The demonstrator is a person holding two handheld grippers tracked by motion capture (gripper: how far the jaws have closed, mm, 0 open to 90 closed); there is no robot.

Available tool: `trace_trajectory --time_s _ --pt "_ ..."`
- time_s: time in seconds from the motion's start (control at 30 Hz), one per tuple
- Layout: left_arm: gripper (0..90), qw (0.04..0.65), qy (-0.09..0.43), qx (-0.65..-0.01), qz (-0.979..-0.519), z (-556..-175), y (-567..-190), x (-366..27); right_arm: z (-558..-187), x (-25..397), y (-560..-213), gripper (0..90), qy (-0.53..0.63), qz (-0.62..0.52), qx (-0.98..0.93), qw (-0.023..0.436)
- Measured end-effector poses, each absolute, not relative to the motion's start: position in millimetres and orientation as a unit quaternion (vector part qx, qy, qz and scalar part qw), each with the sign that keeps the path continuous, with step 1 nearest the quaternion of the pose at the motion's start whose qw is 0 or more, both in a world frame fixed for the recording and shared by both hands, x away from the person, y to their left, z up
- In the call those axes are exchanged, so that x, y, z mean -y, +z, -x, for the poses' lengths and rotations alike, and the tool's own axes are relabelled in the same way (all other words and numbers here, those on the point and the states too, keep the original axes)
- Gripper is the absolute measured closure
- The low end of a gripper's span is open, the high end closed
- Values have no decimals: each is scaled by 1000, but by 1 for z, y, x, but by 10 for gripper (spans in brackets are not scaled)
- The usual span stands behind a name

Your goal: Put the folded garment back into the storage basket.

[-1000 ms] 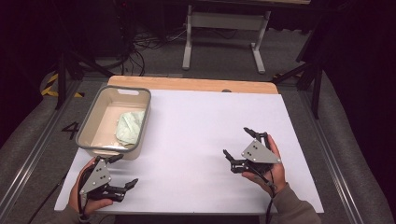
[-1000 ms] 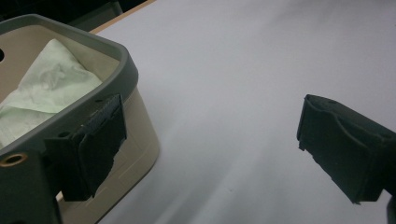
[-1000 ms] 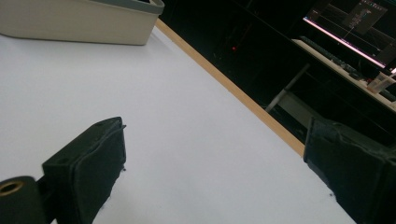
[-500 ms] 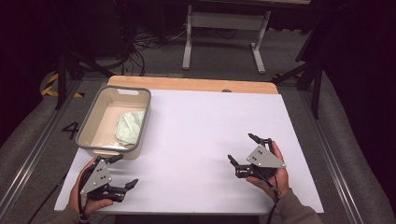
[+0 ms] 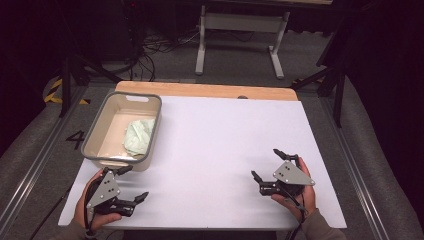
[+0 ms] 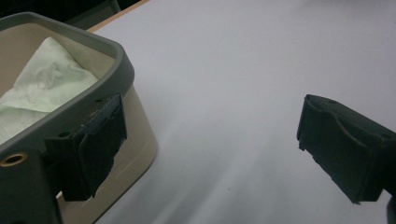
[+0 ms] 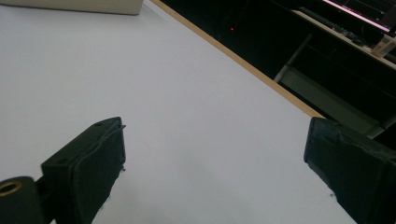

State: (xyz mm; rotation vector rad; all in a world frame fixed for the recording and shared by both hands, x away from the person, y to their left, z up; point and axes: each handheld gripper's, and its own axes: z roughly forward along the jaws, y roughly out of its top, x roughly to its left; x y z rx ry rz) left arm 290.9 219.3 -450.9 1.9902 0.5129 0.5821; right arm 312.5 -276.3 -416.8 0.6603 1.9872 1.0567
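high view: my right gripper has drawn back toward the table's near edge, jaws spread, empty. left gripper unmoved, released, beside the basin. pale green cloth lies inside; work looks finished.

Tub at the bench's far left, grippers near the front edge.
A cloth lies in the tub; the left gripper sits just before it, the right gripper well apart on the bench.

Dim room, grey carpet, white trestle
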Motion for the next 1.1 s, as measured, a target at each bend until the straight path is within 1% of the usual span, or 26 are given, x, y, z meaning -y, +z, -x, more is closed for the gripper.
trace_trajectory --time_s 0.2,0.83,1.1 --pt "92 484 238 -213 -815 -291 -451 -219 -311 282 -424 61 409 -268 -781 388" --pt "87 486 240 -210 -813 -295 -449 -217 -297 312 -445 39 414 -302 -780 359" --pt "82 479 243 -212 -816 -297 -450 -215 -297 312 -451 39 408 -295 -789 351"
